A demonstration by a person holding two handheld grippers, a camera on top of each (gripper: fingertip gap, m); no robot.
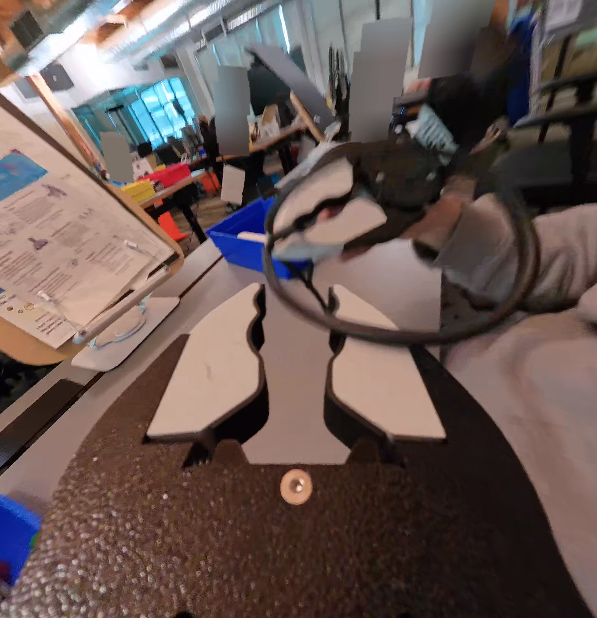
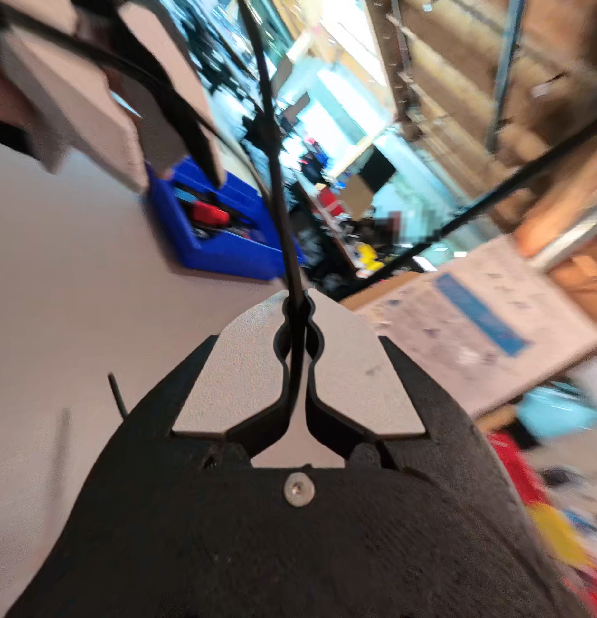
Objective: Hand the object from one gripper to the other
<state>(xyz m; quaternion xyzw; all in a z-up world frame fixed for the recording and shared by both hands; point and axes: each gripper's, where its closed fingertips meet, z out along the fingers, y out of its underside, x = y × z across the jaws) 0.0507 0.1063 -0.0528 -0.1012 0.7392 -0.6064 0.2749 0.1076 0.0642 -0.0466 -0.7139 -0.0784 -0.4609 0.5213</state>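
The object is a thin black cable loop (image 1: 374, 332). My right gripper (image 1: 290, 234) shows at the upper right of the left wrist view and holds the loop in the air over the table. In the right wrist view my right gripper (image 2: 299, 296) is shut on the cable (image 2: 283, 234), which runs up out of its tips. My left gripper (image 1: 297, 291) is open, jaws wide apart, just below the right one. The loop's lower arc crosses its right fingertip (image 1: 337, 301). The left gripper also shows at the top left of the right wrist view (image 2: 186, 174).
A blue bin (image 1: 243, 244) with small parts stands on the grey table (image 1: 384, 267) behind the grippers, also in the right wrist view (image 2: 223, 247). A printed sheet on a tilted stand (image 1: 73, 240) is at left. A grey sleeve (image 1: 524, 368) fills the right. Another blue bin (image 1: 9, 535) is at lower left.
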